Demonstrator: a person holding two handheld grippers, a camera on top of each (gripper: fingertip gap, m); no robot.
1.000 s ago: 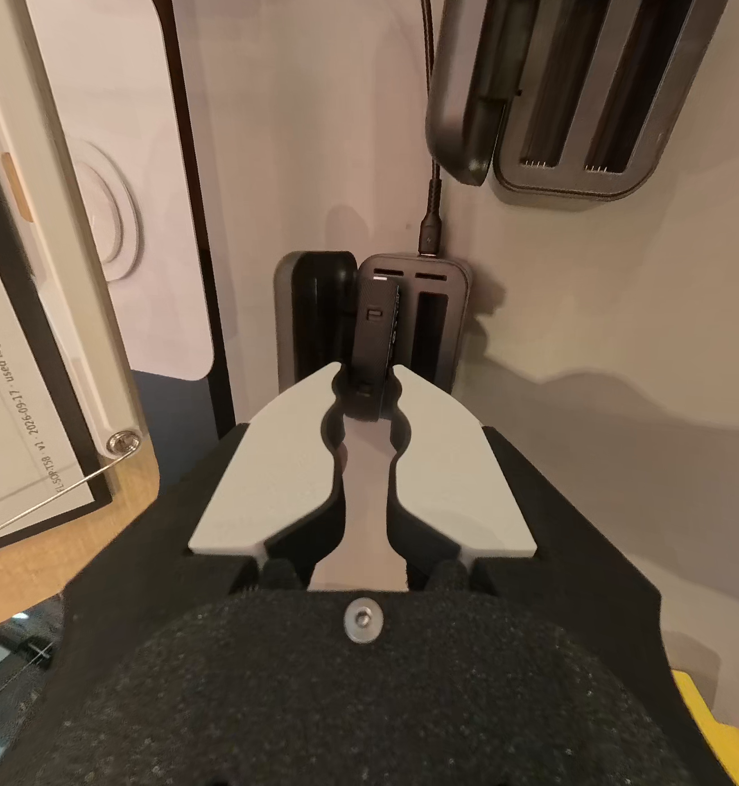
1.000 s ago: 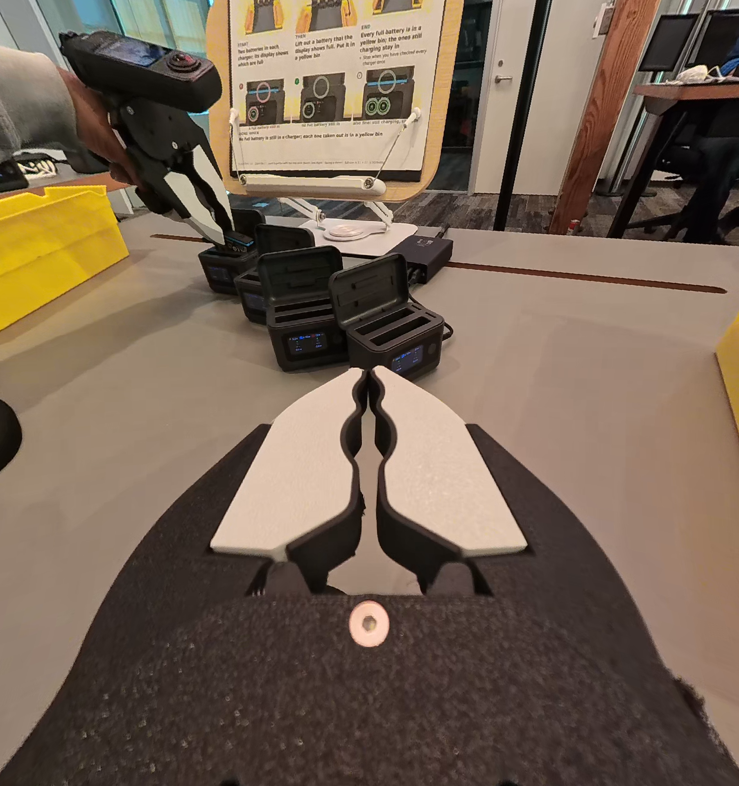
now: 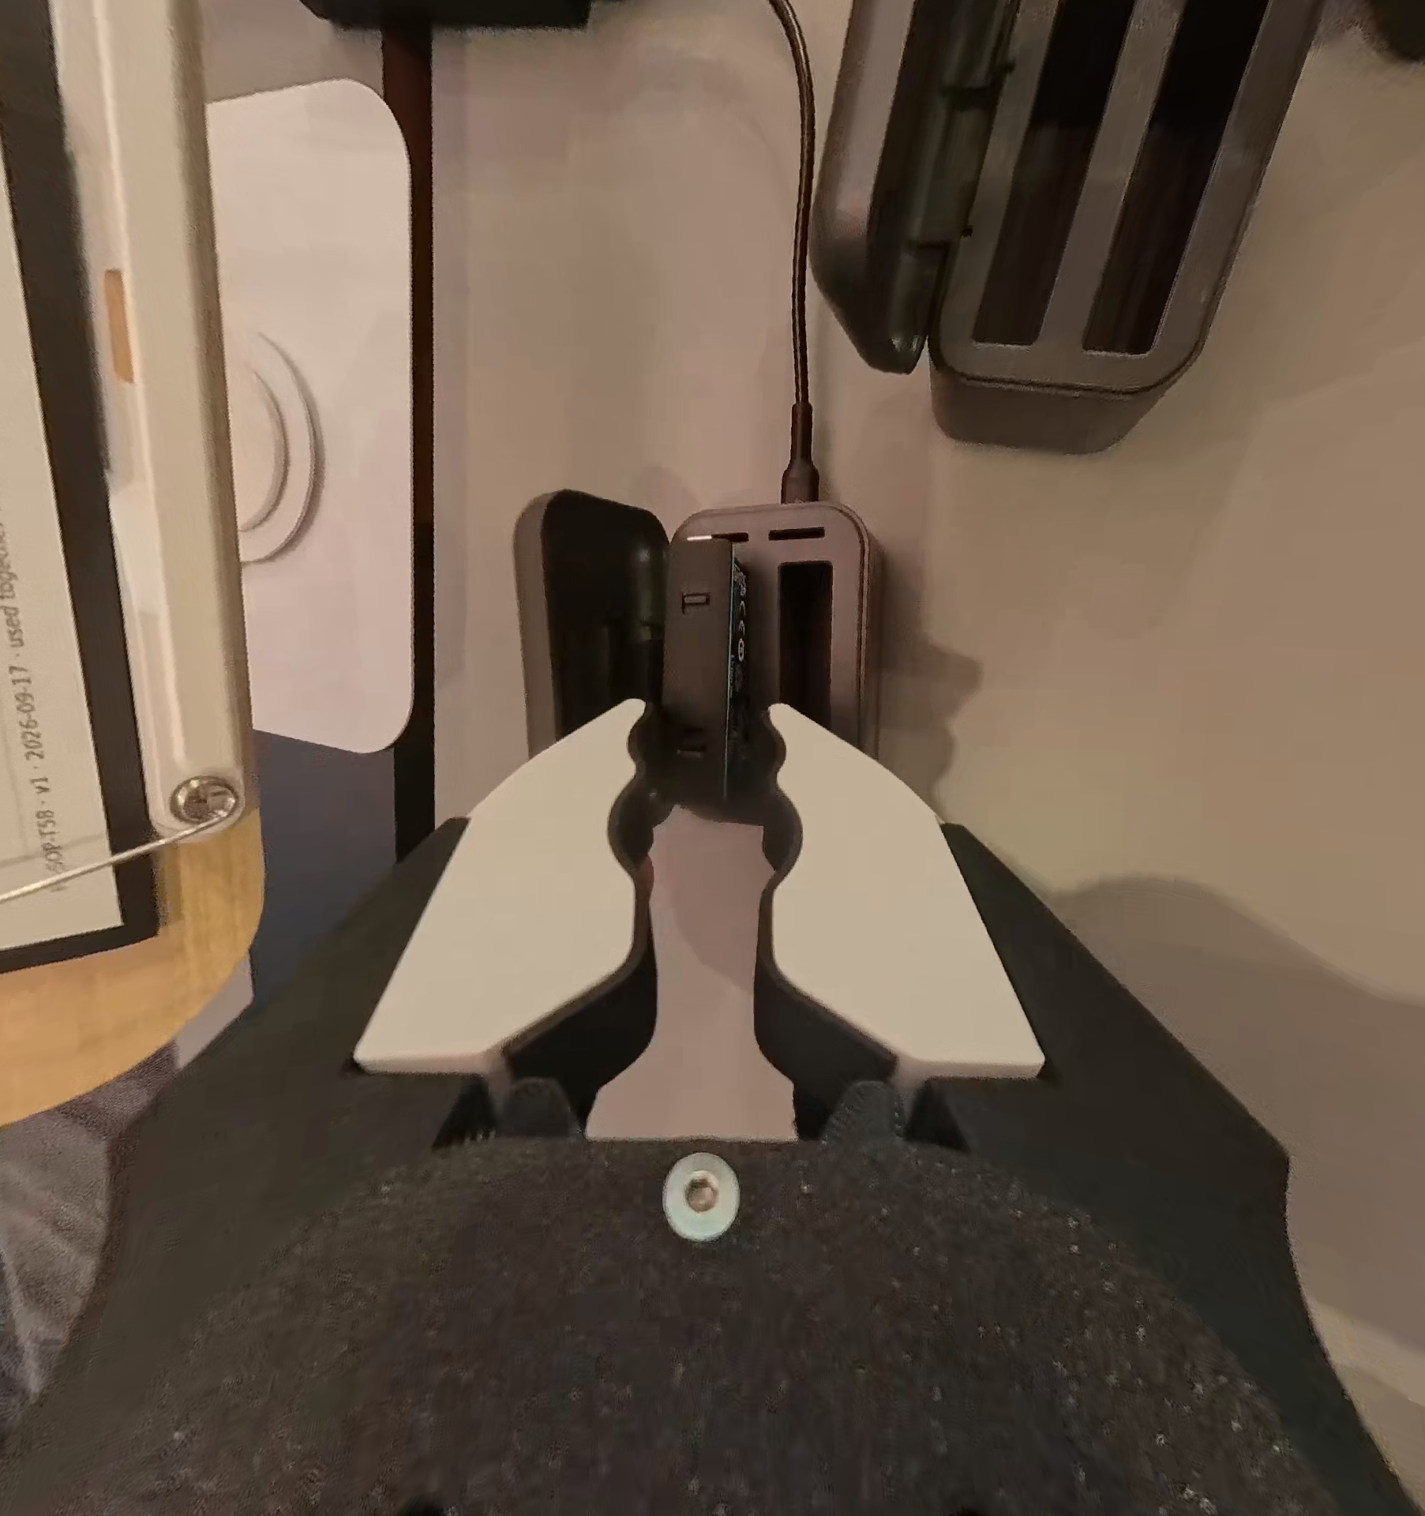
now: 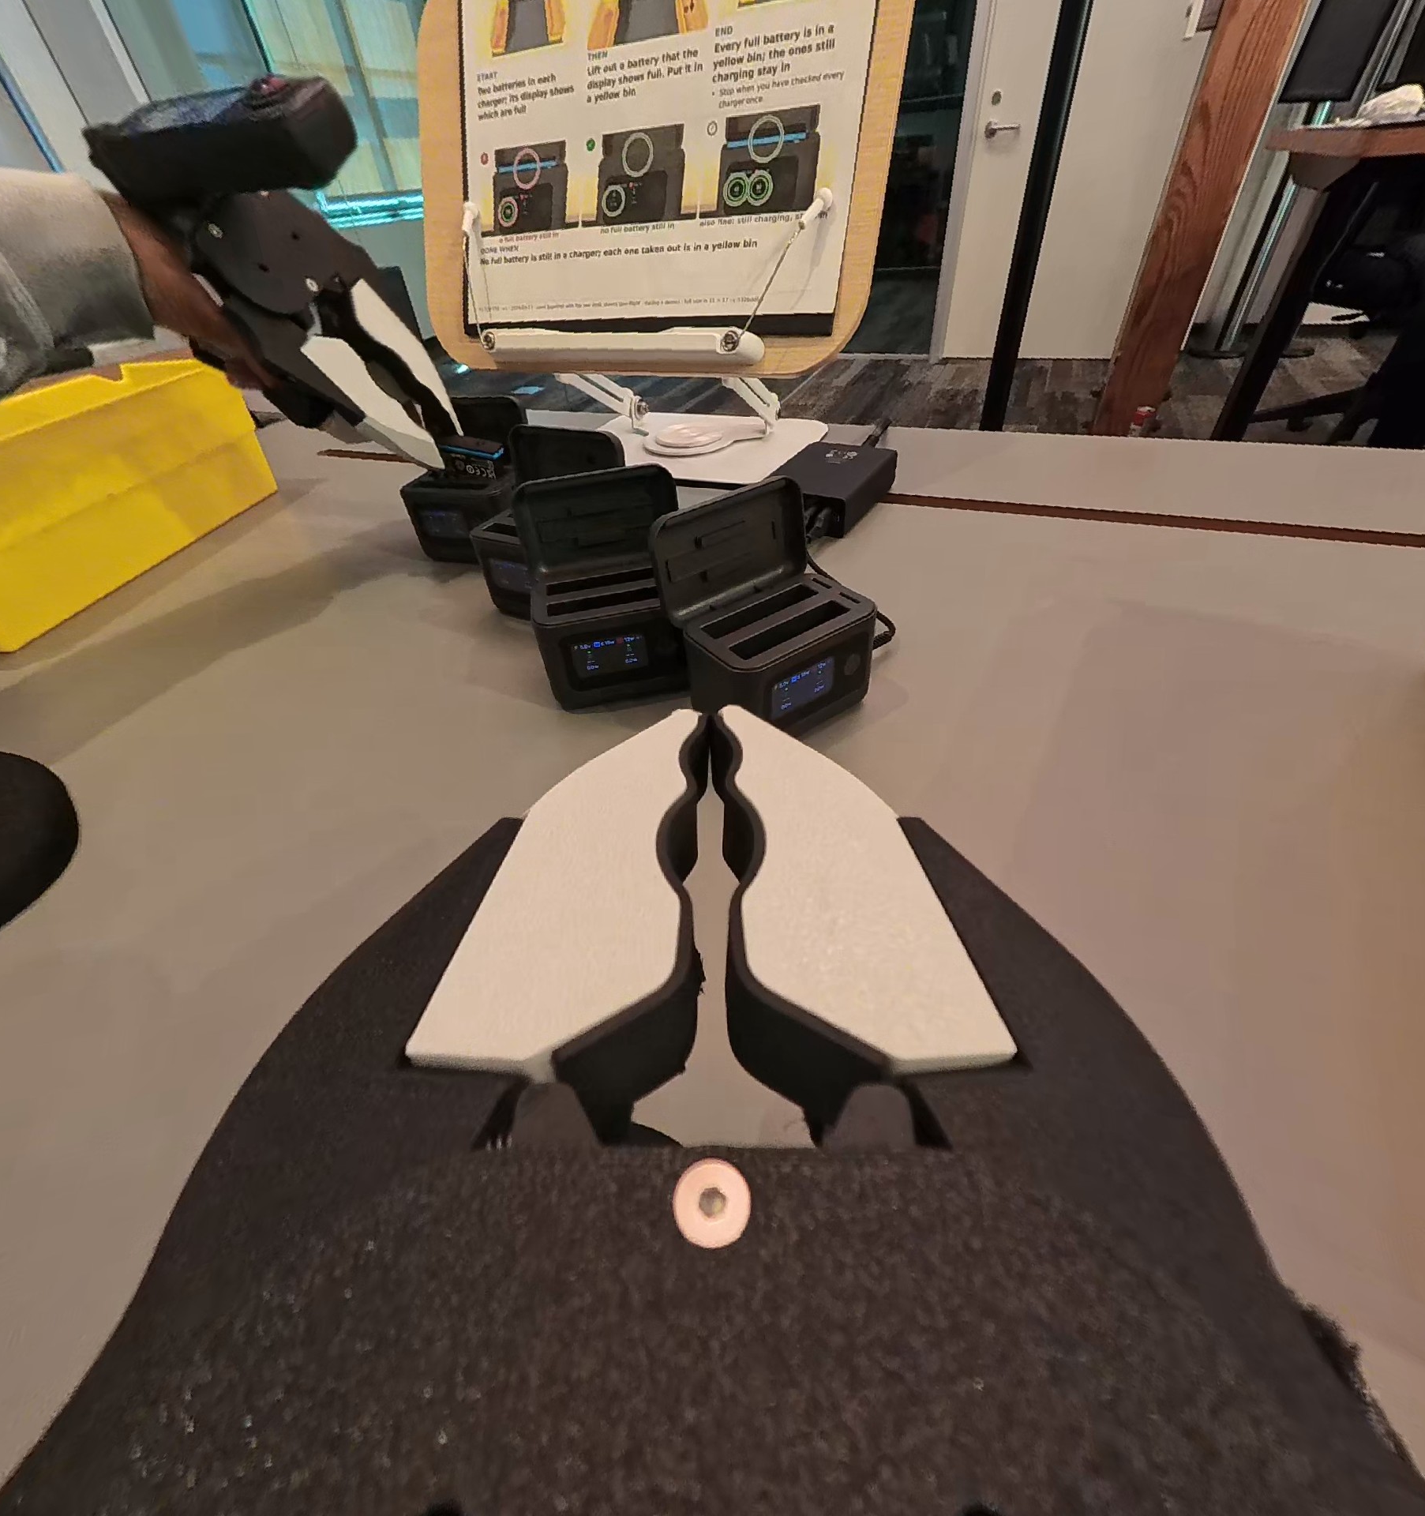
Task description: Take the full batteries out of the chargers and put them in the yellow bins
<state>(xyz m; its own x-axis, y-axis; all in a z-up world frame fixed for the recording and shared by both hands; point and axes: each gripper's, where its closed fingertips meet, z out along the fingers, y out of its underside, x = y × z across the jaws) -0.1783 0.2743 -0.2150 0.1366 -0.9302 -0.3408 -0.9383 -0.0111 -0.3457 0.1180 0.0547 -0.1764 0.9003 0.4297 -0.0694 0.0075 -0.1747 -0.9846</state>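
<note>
1. An instruction board (image 4: 651, 164) with a light wooden rim is held upright on a white stand (image 4: 692, 410) at the far side of the grey table (image 4: 1102, 820).
2. A printed sheet is pinned to the board by a white bar (image 4: 610, 340) along its lower edge.
3. A black power brick (image 4: 836, 484) is seen lying just right of the stand's base, with a braided cable (image 3: 799, 287) plugged in nearby.
4. A dark slot (image 4: 1184, 525) is cut across the tabletop.
5. A wooden post (image 4: 1168, 205) and a door (image 4: 1012, 164) are seen beyond the table.
6. A black round pad (image 4: 3, 845) is seen at the table's left edge.
</note>
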